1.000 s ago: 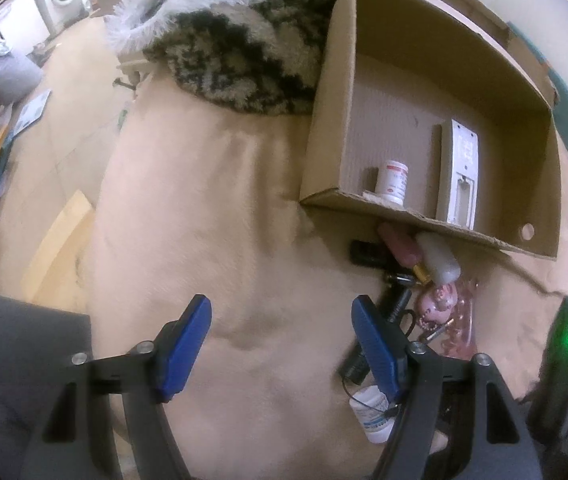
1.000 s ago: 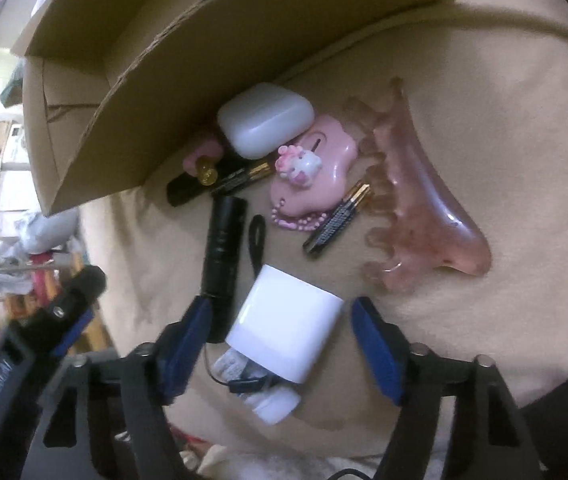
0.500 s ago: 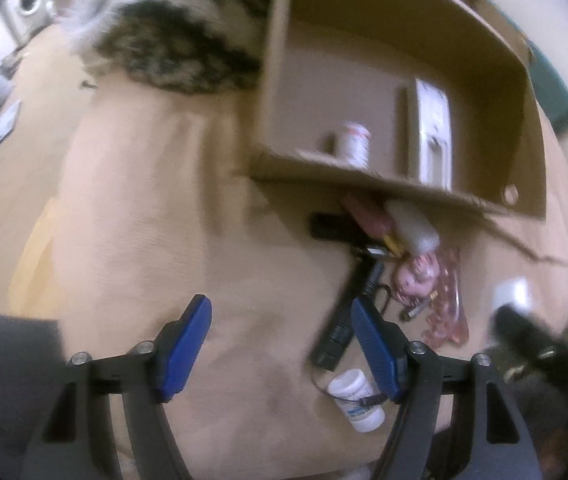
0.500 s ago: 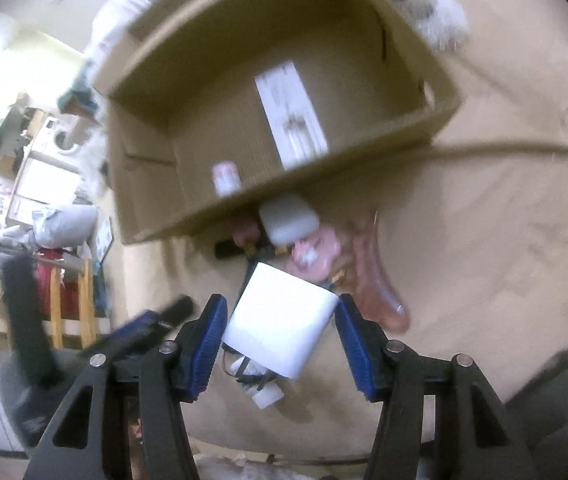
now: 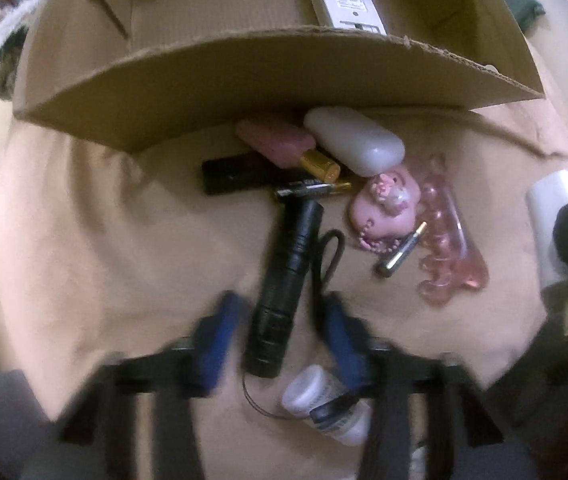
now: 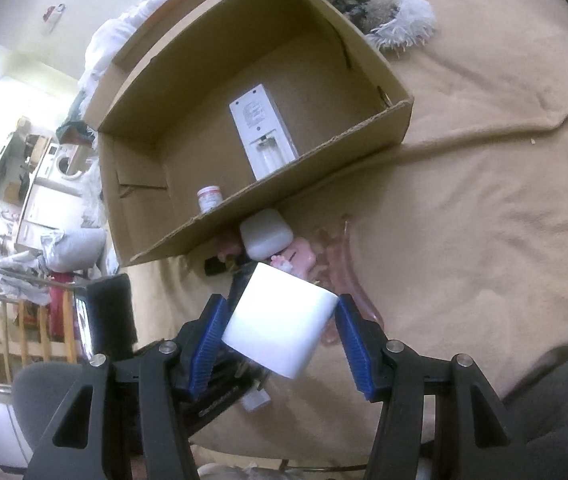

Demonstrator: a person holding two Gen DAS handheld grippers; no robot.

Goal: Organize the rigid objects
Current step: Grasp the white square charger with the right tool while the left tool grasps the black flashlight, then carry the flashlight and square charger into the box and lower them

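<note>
left gripper (image 5: pixel 280 320) has been lowered over the black flashlight (image 5: pixel 286 280); its jaws are closing, pads apart from it. white block (image 6: pixel 280 324), clenched in right gripper (image 6: pixel 280 334), has been lifted toward the cardboard box (image 6: pixel 388 120).

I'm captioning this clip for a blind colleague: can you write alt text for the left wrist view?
The left tongs are closing around a black flashlight lying on a tan blanket. Beyond it, small pink and white items sit against an open cardboard box.
</note>
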